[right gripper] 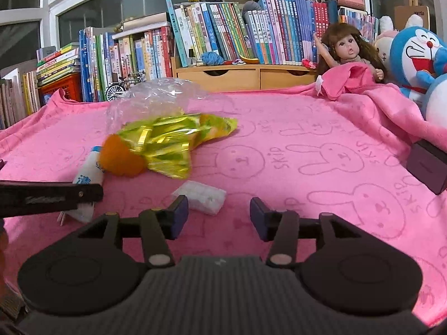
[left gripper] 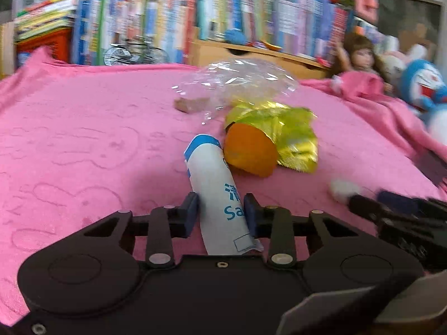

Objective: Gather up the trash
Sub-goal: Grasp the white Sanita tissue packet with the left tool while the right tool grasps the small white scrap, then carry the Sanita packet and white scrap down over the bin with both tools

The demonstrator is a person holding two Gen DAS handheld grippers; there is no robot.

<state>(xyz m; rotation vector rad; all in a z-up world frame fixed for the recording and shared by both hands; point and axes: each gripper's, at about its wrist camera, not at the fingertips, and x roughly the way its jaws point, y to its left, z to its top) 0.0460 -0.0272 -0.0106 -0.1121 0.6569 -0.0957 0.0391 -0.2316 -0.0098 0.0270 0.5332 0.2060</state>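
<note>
My left gripper (left gripper: 222, 212) is shut on a white and blue paper tube (left gripper: 215, 184) that sticks out forward between the blue pads. Just beyond the tube lie an orange peel-like piece (left gripper: 248, 150), a crumpled yellow foil wrapper (left gripper: 290, 136), a clear plastic bag (left gripper: 237, 81) and a small brown scrap (left gripper: 190, 104). My right gripper (right gripper: 219, 217) stands open low over the pink towel (right gripper: 307, 145). A white crumpled tissue (right gripper: 201, 196) lies just ahead of its left finger. In the right wrist view the tube (right gripper: 89, 173), orange piece (right gripper: 123, 156) and foil wrapper (right gripper: 170, 142) sit to the left.
A doll (right gripper: 349, 50) and a blue plush toy (right gripper: 419, 55) rest at the back right under a fold of towel. Rows of books (right gripper: 223, 33) and wooden drawers (right gripper: 245, 76) line the back. A dark box (right gripper: 427, 164) sits at the right edge.
</note>
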